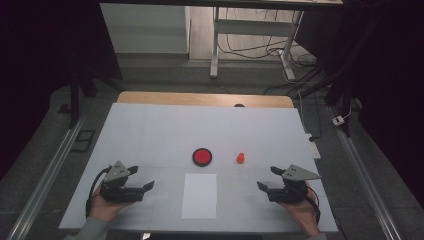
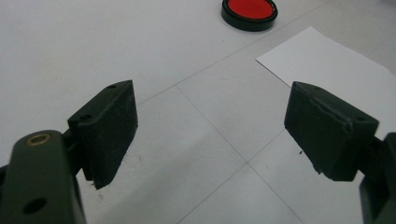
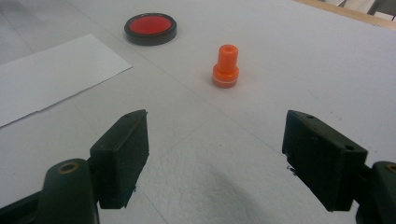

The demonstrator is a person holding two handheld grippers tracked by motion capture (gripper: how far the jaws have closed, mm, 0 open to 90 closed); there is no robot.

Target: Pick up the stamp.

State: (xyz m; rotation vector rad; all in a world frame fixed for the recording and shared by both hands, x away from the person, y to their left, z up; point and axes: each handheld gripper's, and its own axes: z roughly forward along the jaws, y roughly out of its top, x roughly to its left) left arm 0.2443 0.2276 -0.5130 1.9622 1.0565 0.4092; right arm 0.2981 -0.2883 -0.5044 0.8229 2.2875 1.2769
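A round red ink pad in a black rim [image 1: 202, 157] [image 2: 249, 12] [image 3: 150, 28] lies near the middle of the white table cover. To its right stands a small orange stamp [image 1: 240, 158] [image 3: 226, 66], upright. A white sheet of paper [image 1: 199, 195] [image 2: 336, 70] [image 3: 42, 77] lies flat in front of the pad. My left gripper [image 1: 140, 178] [image 2: 210, 135] rests low at the front left, open and empty, left of the paper. My right gripper [image 1: 268, 178] [image 3: 217, 158] sits at the front right, open and empty, with the stamp a short way ahead of it.
The white cover [image 1: 150, 135] spreads over a wooden table whose far edge [image 1: 200, 98] shows at the back. Beyond it stand a desk frame [image 1: 215, 45] and loose cables [image 1: 260, 47] on the floor. A power strip [image 1: 314, 146] hangs off the table's right side.
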